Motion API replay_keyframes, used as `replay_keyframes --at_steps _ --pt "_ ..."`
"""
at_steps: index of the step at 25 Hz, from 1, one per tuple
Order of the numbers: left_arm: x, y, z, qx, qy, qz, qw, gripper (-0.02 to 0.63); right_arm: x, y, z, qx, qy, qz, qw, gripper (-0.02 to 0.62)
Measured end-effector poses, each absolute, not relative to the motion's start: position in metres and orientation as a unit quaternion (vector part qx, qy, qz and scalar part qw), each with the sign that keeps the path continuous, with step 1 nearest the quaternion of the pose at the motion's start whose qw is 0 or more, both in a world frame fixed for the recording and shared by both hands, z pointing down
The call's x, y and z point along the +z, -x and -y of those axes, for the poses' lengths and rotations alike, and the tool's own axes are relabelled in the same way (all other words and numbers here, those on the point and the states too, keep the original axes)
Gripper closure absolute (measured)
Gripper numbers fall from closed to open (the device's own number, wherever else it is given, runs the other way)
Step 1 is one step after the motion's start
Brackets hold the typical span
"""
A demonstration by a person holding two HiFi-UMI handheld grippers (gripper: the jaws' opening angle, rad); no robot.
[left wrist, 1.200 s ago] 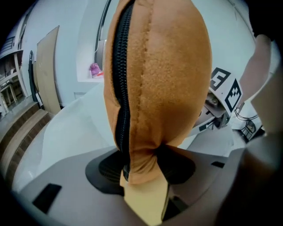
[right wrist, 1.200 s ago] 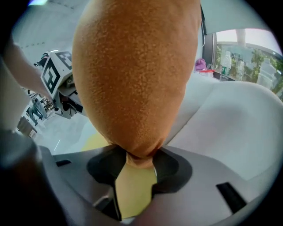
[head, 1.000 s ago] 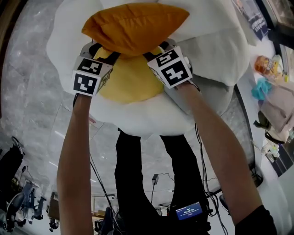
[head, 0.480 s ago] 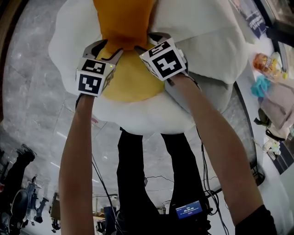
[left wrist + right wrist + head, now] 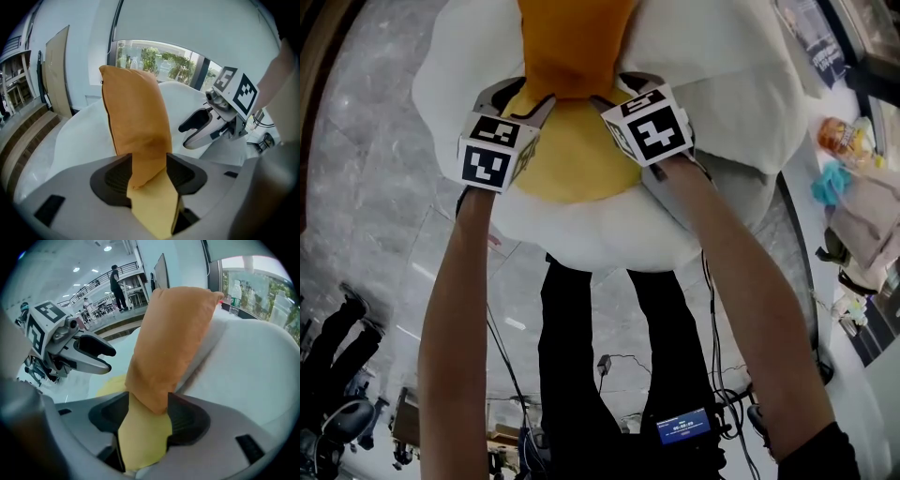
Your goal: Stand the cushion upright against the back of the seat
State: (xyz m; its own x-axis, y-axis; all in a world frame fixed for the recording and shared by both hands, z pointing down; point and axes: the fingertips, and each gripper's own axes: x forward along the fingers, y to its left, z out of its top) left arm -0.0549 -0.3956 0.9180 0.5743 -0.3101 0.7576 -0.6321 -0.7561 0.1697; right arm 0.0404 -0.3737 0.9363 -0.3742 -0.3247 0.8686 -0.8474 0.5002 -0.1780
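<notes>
Cushion (image 5: 575,47): orange, plain fabric, rectangular, with a dark seam seen along one side edge. It is stood upright on its lower edge at the rear edge of the yellow seat pad (image 5: 572,167), and its broad face is leaned against the white padded back (image 5: 253,362).
Seat (image 5: 581,246): white, rounded, fried-egg shaped, yellow at the centre.

No legible text; blue screen (image 5: 680,429) at person's waist too small to read.
</notes>
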Motion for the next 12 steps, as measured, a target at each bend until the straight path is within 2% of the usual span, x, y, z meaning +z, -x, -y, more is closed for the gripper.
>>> replay_keyframes --at_steps 8,12 --pt "0.881 0.066 0.35 0.382 -0.862 0.262 0.206 0.421 0.896 -0.037 0.341 0.29 -0.355 0.77 0.443 0.322" --pt "0.858 0.074 0.33 0.395 -0.856 0.257 0.21 0.446 0.862 -0.034 0.325 0.302 -0.352 0.771 0.437 0.322"
